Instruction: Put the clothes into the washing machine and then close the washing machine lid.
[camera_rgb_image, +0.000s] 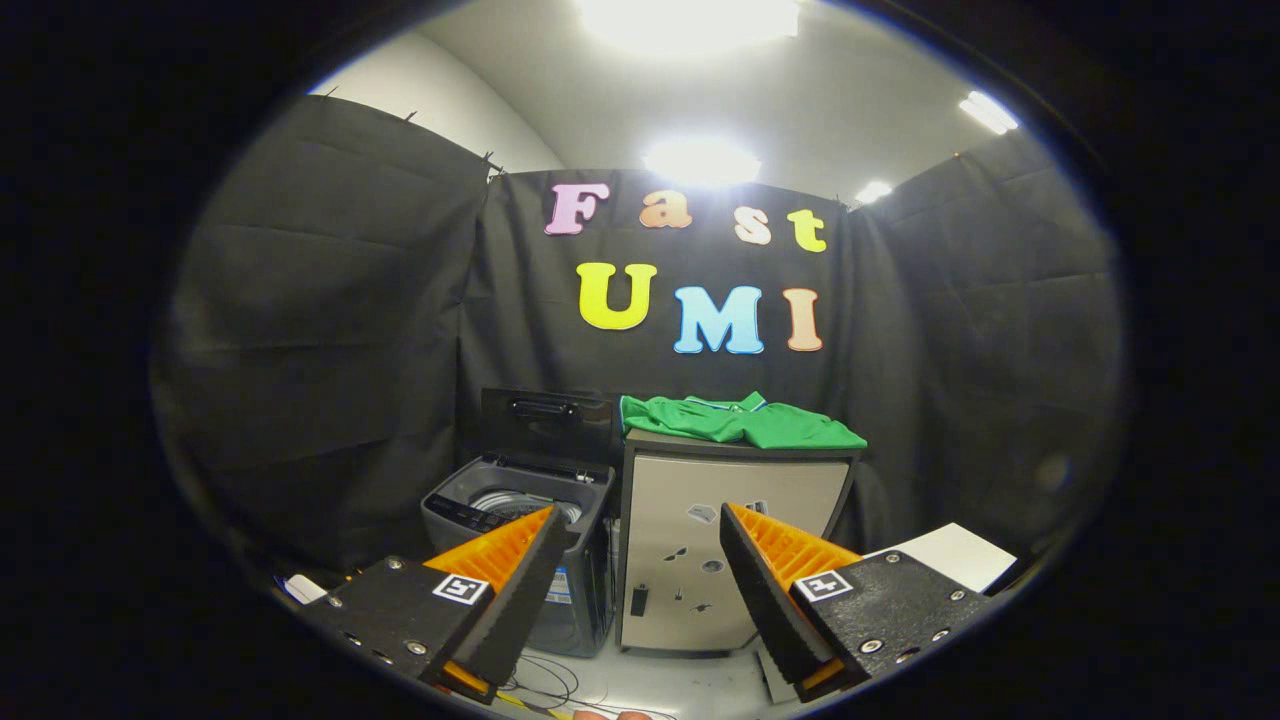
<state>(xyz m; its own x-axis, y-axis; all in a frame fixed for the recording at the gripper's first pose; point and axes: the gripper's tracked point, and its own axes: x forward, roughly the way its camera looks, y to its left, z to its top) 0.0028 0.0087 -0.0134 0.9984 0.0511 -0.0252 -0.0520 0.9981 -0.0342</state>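
Now, here is how things sit.
Gripper: the gripper (640, 530) is spread wide, holds nothing, and its two fingers (510, 570) touch nothing.
Washer: the washer (525, 545) stands on the floor, beyond the fingers at about 11 o'clock, partly hidden by the near finger on that side.
Lid: the lid (545, 420) stands up at the back of the washer, so the tub is open.
Tub: the round tub (520, 500) can be seen inside the top of the washer.
Shirt: the green shirt (735, 420) lies flat on top of the cabinet, at about 1 o'clock and well beyond the fingers.
Cabinet: the pale cabinet (690, 520) stands just beside the washer, at its 3 o'clock side.
Board: a white board (950, 550) lies at 3 o'clock of the cabinet.
Floor: thin wires (545, 685) lie on the floor in front of the washer.
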